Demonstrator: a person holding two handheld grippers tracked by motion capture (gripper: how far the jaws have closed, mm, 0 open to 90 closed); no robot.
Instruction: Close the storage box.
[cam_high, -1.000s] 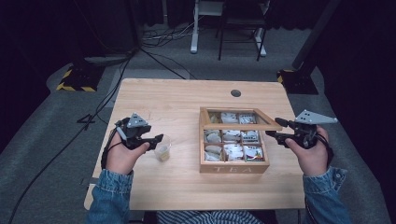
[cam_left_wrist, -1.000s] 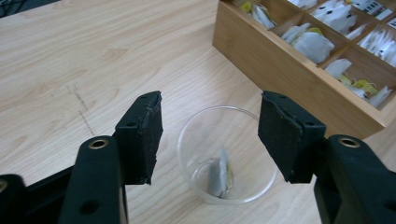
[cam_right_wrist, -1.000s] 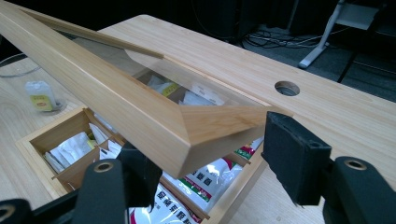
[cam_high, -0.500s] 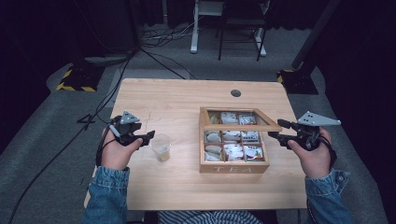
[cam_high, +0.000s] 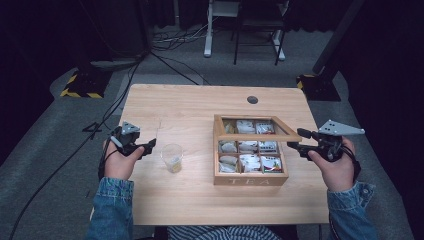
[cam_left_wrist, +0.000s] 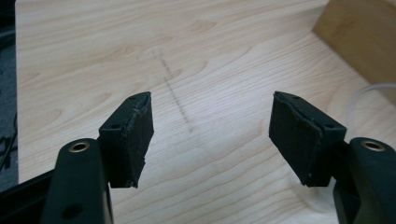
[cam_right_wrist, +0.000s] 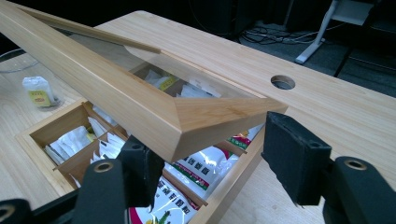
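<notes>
Beside the left claw: a clear plastic cup (cam_high: 172, 157) stands on the wooden table (cam_high: 200, 105), just off the jaw tips toward the tea box; something small and pale lies in its bottom.
Left gripper (cam_high: 146, 147): held in the person's left hand (cam_high: 118, 161) low over the table; in the left gripper view (cam_left_wrist: 212, 135) its jaws stand wide apart with bare wood between the pads, gripping nothing.
Ahead of the left claw: a faint dark pencil-like line (cam_left_wrist: 175, 93) runs across the wood grain; a corner of the tea box (cam_left_wrist: 362, 39) sits up at the far right of that view, with the cup's rim (cam_left_wrist: 373, 88) just below it.
Right gripper (cam_high: 295, 141): held in the right hand (cam_high: 336, 167) at the box's right side; jaws apart, not clamped.
Between the right claw's jaws: the front corner of the glass-paned lid (cam_right_wrist: 140, 100), raised at a slant over the box; I cannot tell whether either pad touches it.
Tea box (cam_high: 250, 177): wooden, marked TEA on the front wall, divided into compartments.
Below the right claw's jaws: tea bag packets (cam_right_wrist: 196, 170) fill the compartments.
Far side of the lid from the right claw: the cup with one tea bag (cam_right_wrist: 39, 91) inside.
Beyond the right claw: a round cable hole (cam_right_wrist: 282, 82) in the tabletop.
</notes>
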